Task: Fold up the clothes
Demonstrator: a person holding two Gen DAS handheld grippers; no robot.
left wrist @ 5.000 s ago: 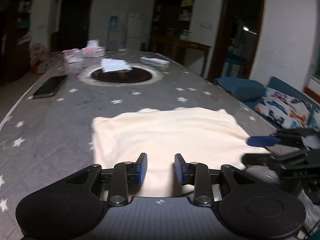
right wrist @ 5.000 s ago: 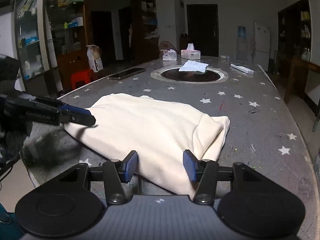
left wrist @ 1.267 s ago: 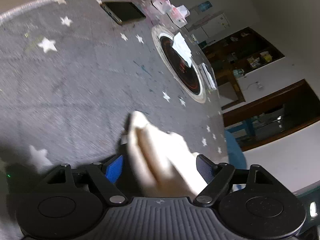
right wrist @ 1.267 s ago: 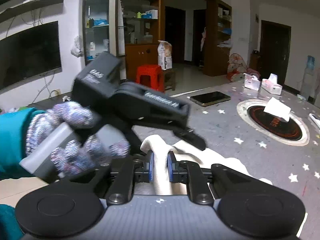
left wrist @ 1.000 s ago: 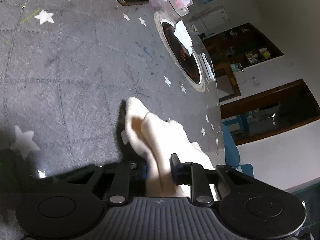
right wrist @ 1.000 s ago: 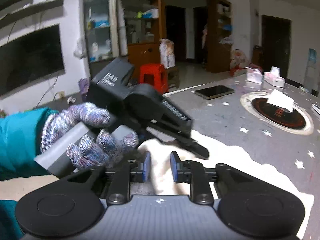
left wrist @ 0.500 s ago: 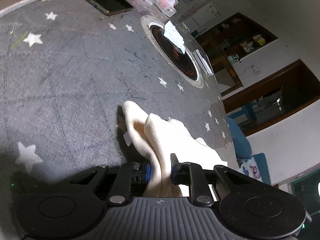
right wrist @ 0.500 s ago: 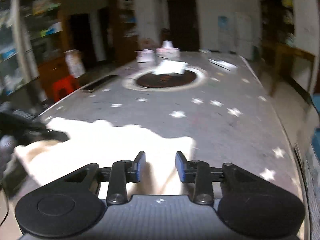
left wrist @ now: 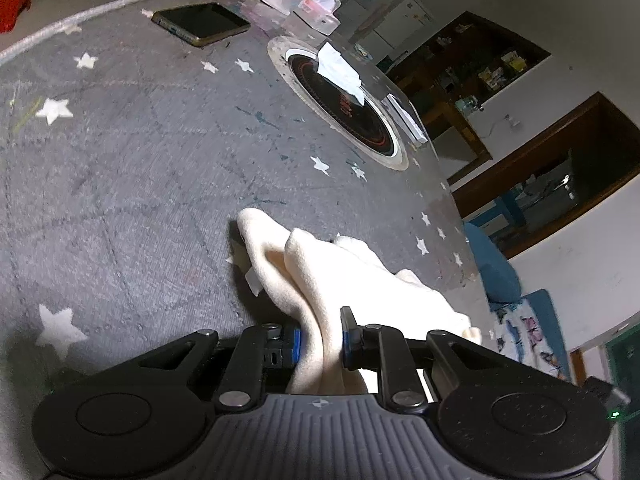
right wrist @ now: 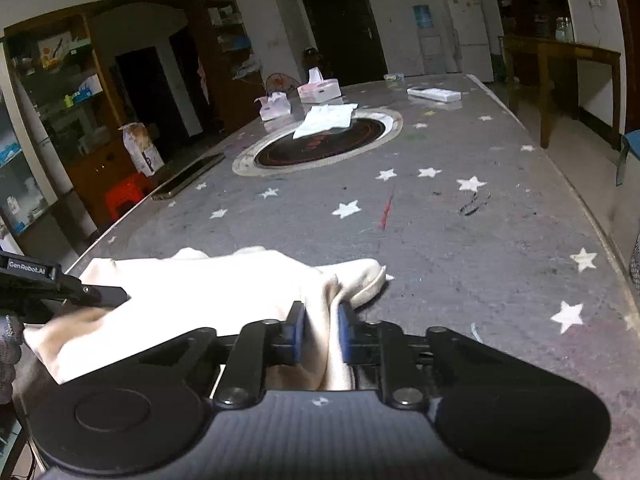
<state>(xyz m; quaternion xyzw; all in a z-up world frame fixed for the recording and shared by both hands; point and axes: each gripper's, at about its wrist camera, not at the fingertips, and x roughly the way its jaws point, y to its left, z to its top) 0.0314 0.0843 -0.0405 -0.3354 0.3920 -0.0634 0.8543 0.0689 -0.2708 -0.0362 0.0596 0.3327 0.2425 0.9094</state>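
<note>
A cream garment [left wrist: 320, 268] lies bunched at the near edge of the grey star-patterned table [left wrist: 120, 184]. My left gripper [left wrist: 320, 340] is shut on a folded edge of it. In the right wrist view the same cream garment [right wrist: 208, 284] spreads to the left, and my right gripper [right wrist: 320, 328] is shut on its right-hand end. The left gripper's fingers [right wrist: 92, 294] reach in from the left edge and hold the garment's other end.
A round black hotplate [right wrist: 320, 142] with a white cloth [right wrist: 326, 118] on it is set in the table's middle. A phone [left wrist: 200, 24] lies at the left edge, tissue boxes [right wrist: 318, 90] behind. A red stool [right wrist: 124, 196] stands beside the table.
Half a second ago my right gripper was open above the garment; now it is shut on the garment's right end. My left gripper keeps its hold.
</note>
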